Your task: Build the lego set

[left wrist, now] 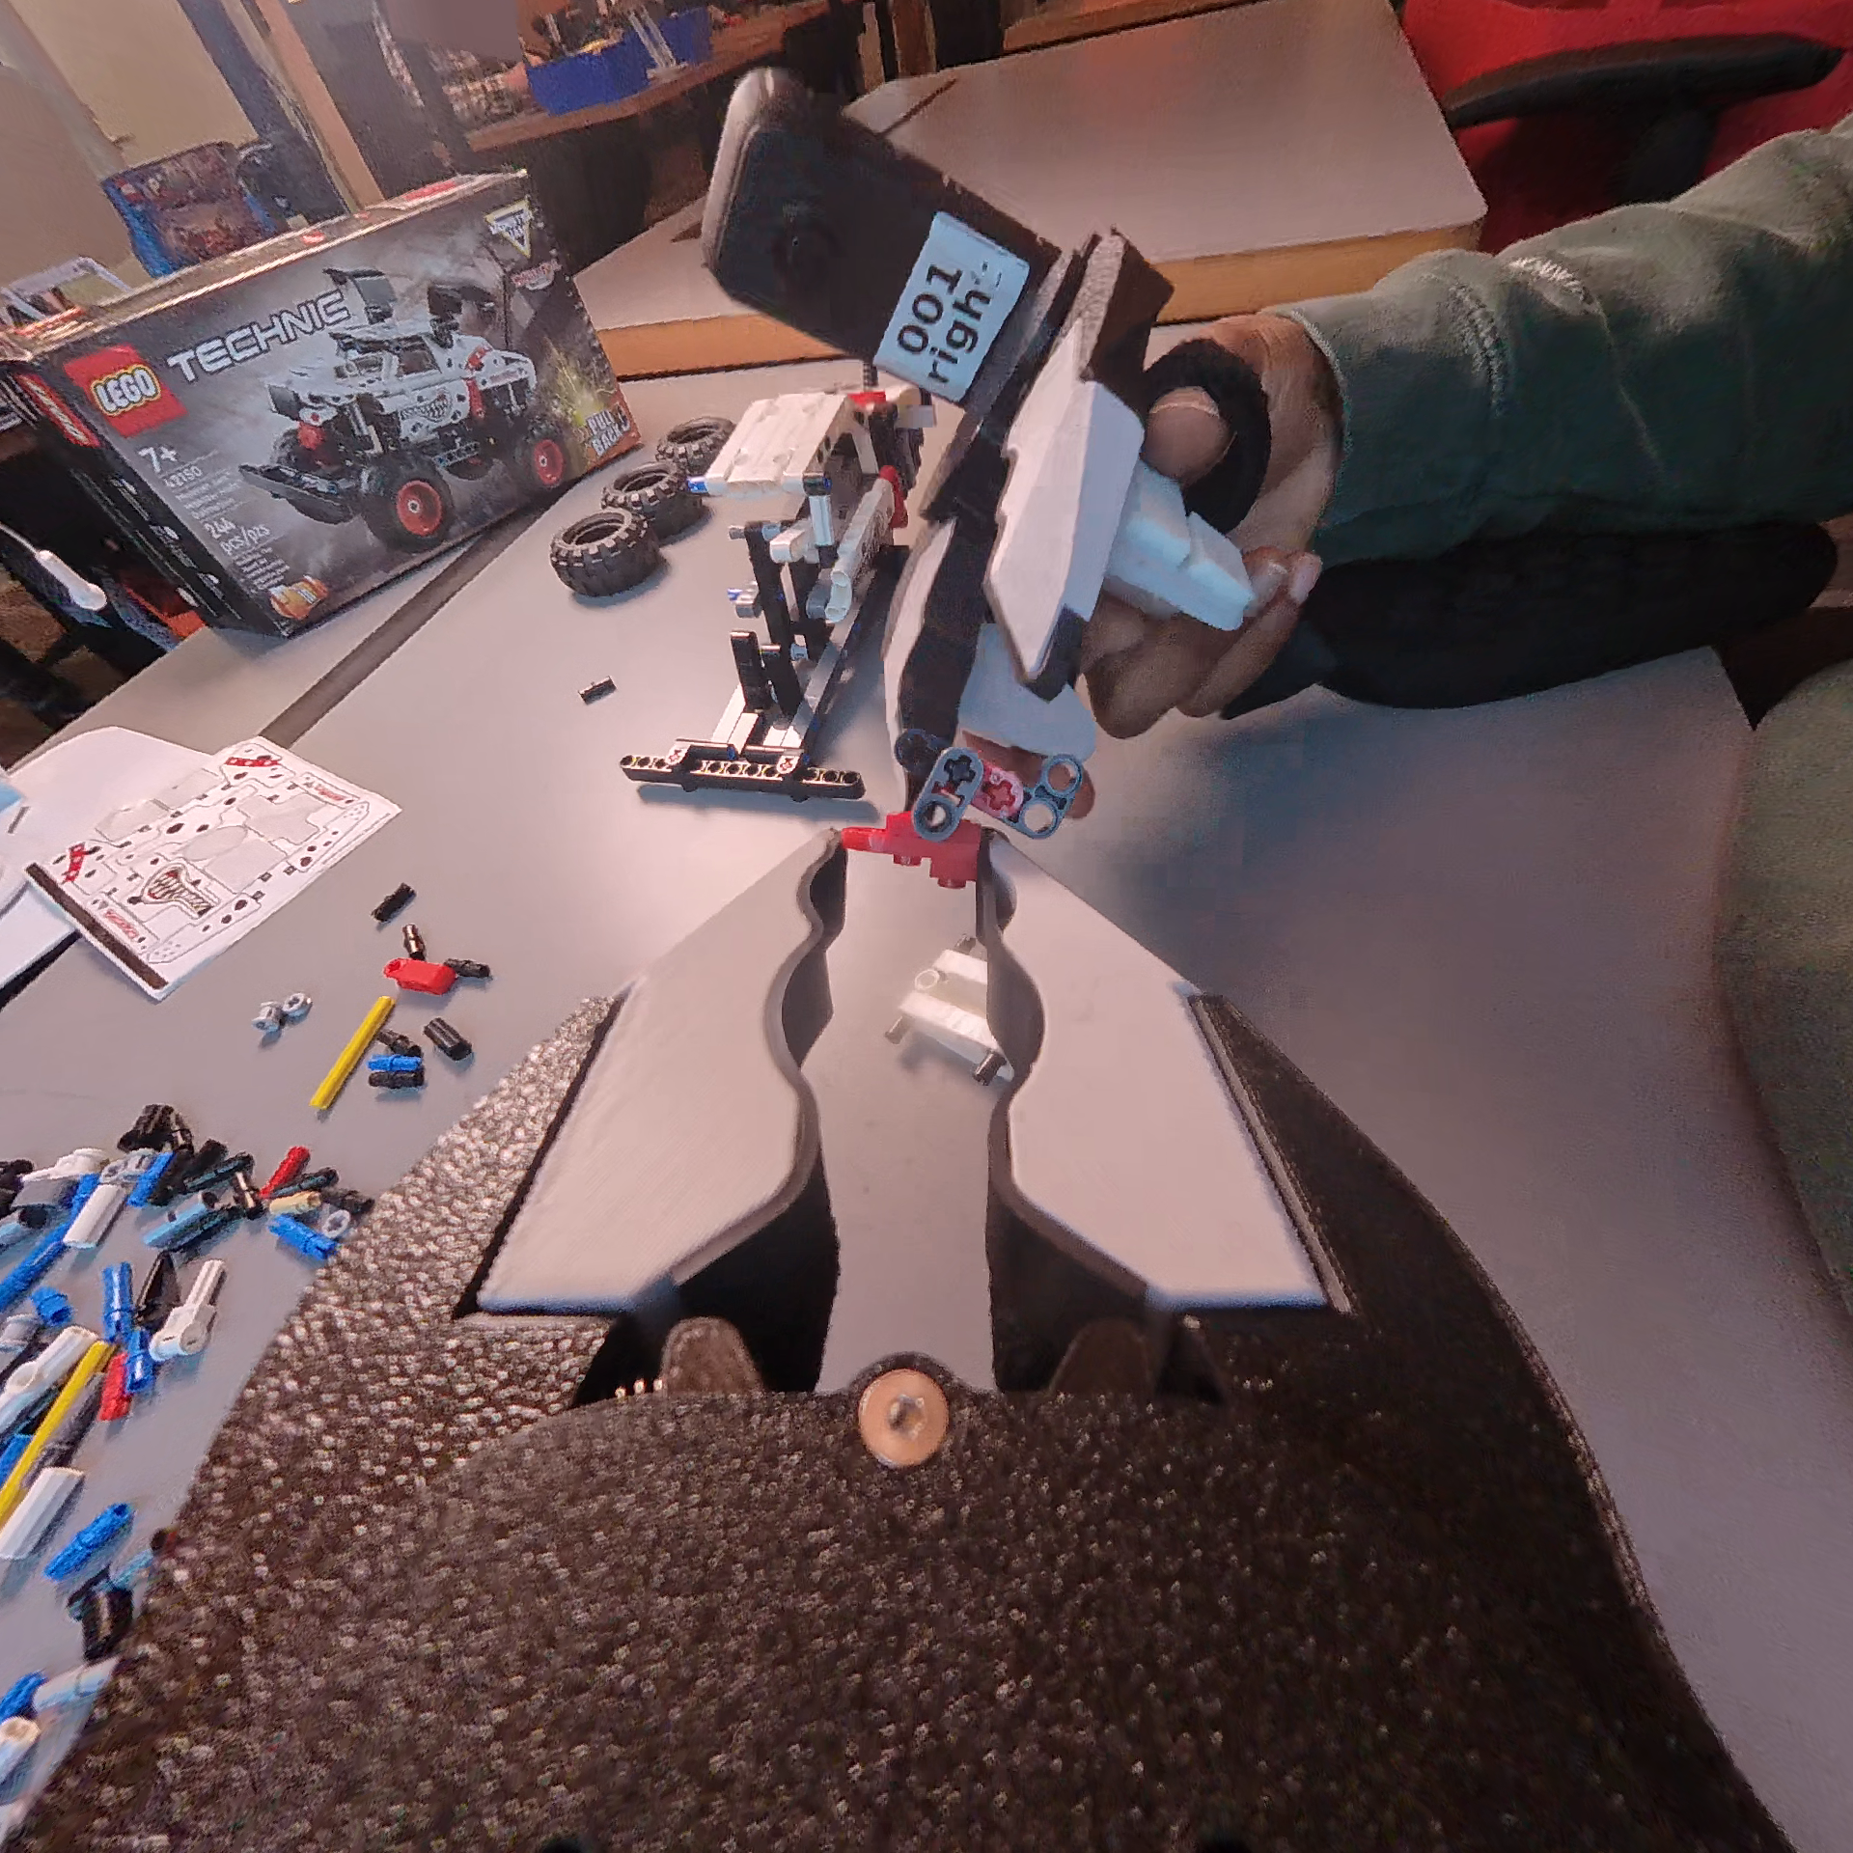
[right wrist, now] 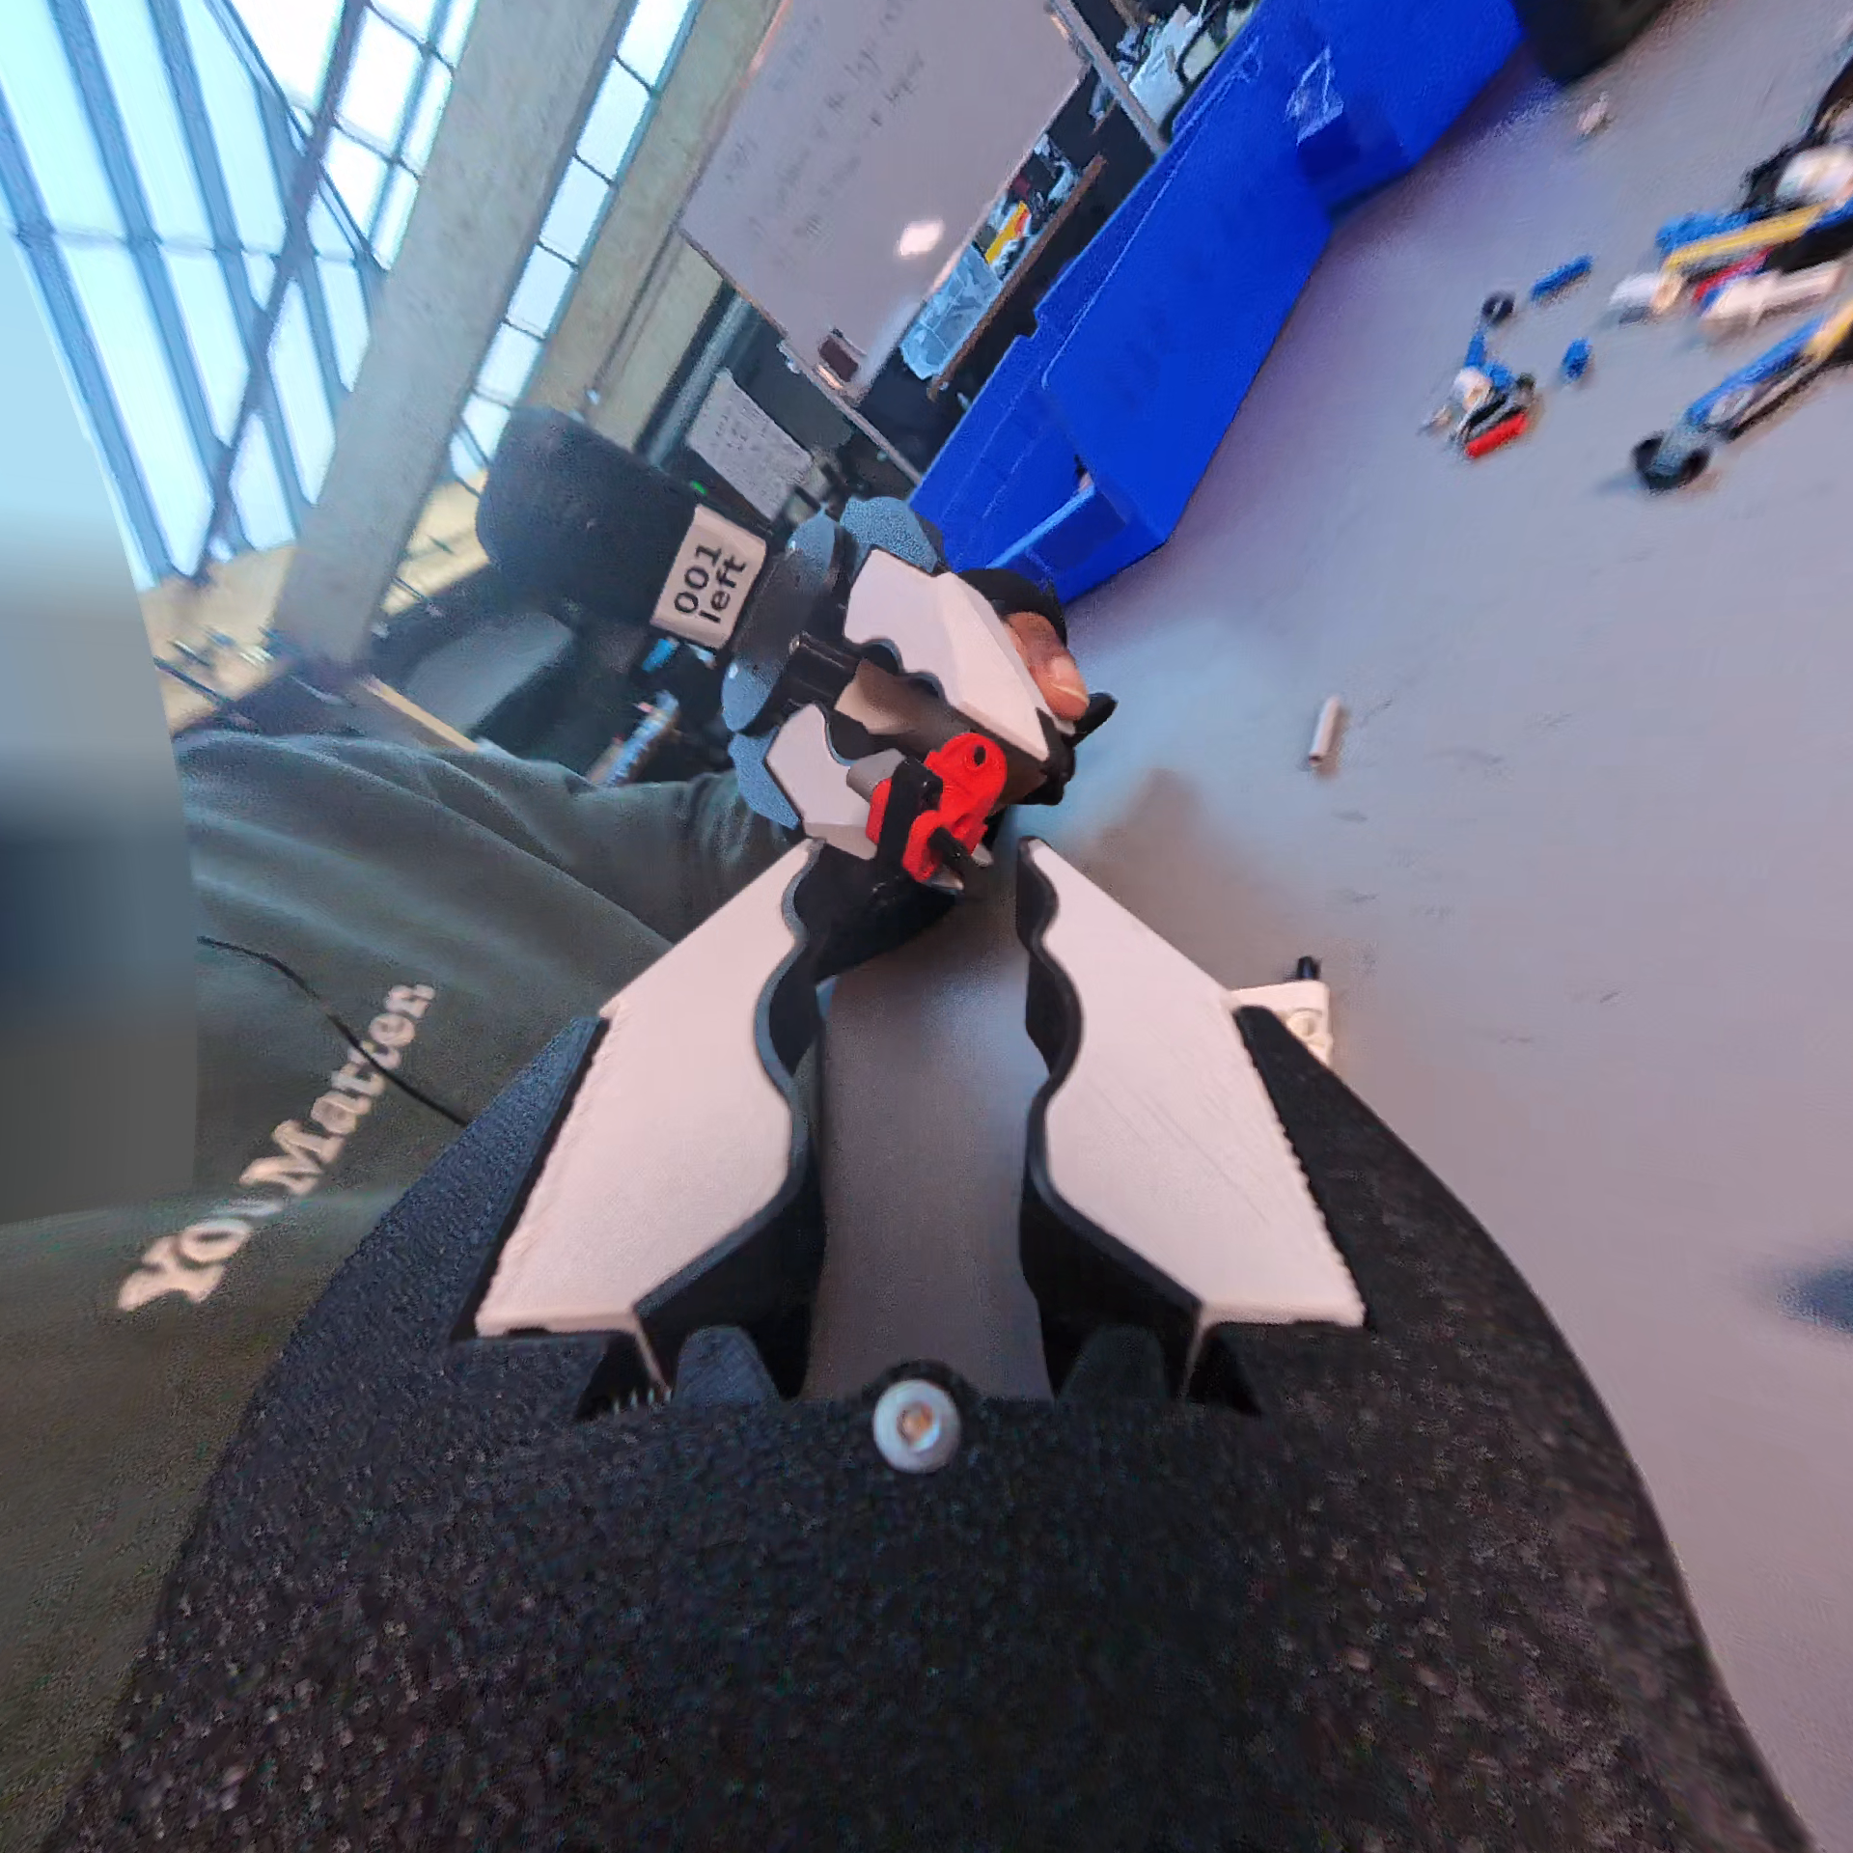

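My left gripper [left wrist: 909,850] is shut on a small red Lego piece [left wrist: 907,847], held above the grey table [left wrist: 1404,1003]. My right gripper [left wrist: 988,772], held by a hand in a green sleeve, comes in from the upper right. It grips a dark grey beam piece [left wrist: 1003,792] with red pins, right above the red piece and touching or nearly touching it. In the right wrist view the left gripper [right wrist: 933,797] holds the red piece [right wrist: 948,787] just beyond my right gripper [right wrist: 917,857]. The grey beam piece shows there only as a dark shape [right wrist: 877,907] at the fingertips.
The partly built truck chassis [left wrist: 802,562] stands behind, with three black tyres [left wrist: 642,501] and the Lego box [left wrist: 331,401] to its left. A sticker sheet [left wrist: 201,852] and loose pieces [left wrist: 100,1304] lie at left. A white part [left wrist: 948,1003] lies under my left gripper. Blue bins [right wrist: 1153,351] stand across the table. Less than 4 cm separates the two grippers' tips.
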`<state>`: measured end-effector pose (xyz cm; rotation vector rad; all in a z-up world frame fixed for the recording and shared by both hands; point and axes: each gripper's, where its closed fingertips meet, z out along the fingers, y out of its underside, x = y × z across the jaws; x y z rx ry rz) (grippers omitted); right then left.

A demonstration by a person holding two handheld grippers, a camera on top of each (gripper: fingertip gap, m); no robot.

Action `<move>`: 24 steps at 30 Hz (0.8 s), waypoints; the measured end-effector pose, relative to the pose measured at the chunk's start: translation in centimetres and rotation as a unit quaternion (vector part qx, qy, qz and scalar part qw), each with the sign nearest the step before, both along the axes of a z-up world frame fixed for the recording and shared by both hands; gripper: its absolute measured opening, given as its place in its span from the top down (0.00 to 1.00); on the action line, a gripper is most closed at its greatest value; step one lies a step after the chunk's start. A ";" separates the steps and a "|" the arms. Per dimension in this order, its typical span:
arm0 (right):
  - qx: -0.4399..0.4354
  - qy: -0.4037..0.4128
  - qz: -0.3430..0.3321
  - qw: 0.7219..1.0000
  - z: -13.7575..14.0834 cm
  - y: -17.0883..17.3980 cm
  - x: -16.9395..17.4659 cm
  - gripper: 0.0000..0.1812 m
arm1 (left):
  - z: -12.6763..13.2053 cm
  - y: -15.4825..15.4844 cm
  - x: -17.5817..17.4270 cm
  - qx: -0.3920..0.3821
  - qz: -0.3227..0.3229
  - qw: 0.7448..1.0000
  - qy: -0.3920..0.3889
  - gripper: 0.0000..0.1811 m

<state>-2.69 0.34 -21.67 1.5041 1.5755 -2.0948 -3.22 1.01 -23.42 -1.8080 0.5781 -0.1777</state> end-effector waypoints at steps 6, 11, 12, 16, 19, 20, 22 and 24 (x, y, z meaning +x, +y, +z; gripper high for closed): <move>0.349 0.218 -0.043 0.911 0.4 -0.1 0.5 0.75 | 1.0 -0.6 1.1 -0.049 -0.058 0.983 -0.165 0.86; 0.482 0.283 -0.073 0.826 -0.6 -0.5 -0.2 0.84 | 0.6 -0.3 1.2 -0.119 -0.054 0.953 -0.275 0.86; 0.485 0.286 -0.078 0.823 -0.5 -0.4 -0.3 0.86 | 0.5 -0.3 1.1 -0.127 -0.051 0.949 -0.283 0.86; 0.447 0.278 -0.067 0.848 -0.4 -0.7 0.0 0.88 | 0.6 -0.4 1.3 -0.138 -0.062 0.939 -0.309 0.86; 0.389 0.262 -0.045 0.882 -0.1 -1.0 0.5 0.88 | 0.9 -0.8 1.6 -0.146 -0.081 0.929 -0.331 0.86; 0.375 0.260 -0.047 0.888 0.2 -1.0 0.5 0.88 | 1.0 -0.8 1.7 -0.149 -0.086 0.924 -0.341 0.86; 0.358 0.271 -0.055 0.892 1.0 -1.0 0.6 0.86 | 1.4 -1.0 1.8 -0.156 -0.100 0.910 -0.370 0.86; 0.338 0.273 -0.059 0.898 1.8 -0.6 0.8 0.85 | 1.7 -1.1 1.5 -0.160 -0.104 0.899 -0.394 0.86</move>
